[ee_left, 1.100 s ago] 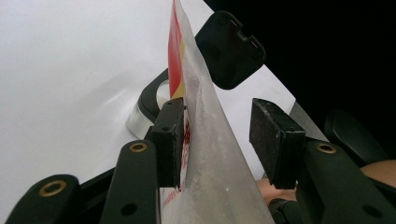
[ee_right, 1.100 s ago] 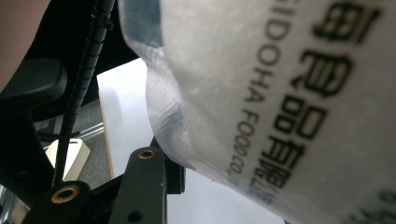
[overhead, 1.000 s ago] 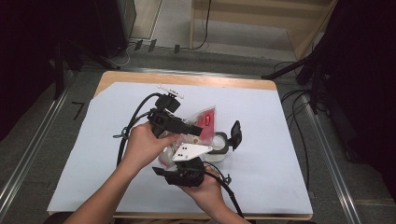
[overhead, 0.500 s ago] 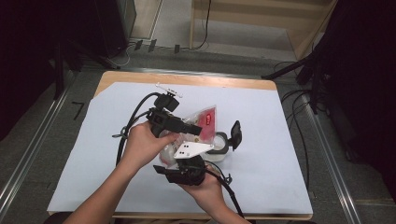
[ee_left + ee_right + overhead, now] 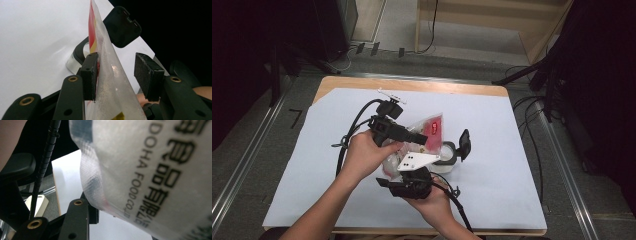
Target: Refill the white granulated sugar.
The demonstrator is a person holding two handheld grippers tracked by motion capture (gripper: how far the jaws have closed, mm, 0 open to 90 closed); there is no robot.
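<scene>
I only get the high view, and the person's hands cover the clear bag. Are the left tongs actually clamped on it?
Observer: No. In the left gripper view the bag stands between the left tongs. One pad touches the film, and the other stands clear of it.
Operator: And the right tongs?
Observer: I cannot tell their grip. In the right gripper view the bag lies over one pad of the right tongs and hides the other.
Operator: Any print on the bag?
Observer: Yes, black lettering. "FOOD CO." is legible in the right gripper view.
</scene>
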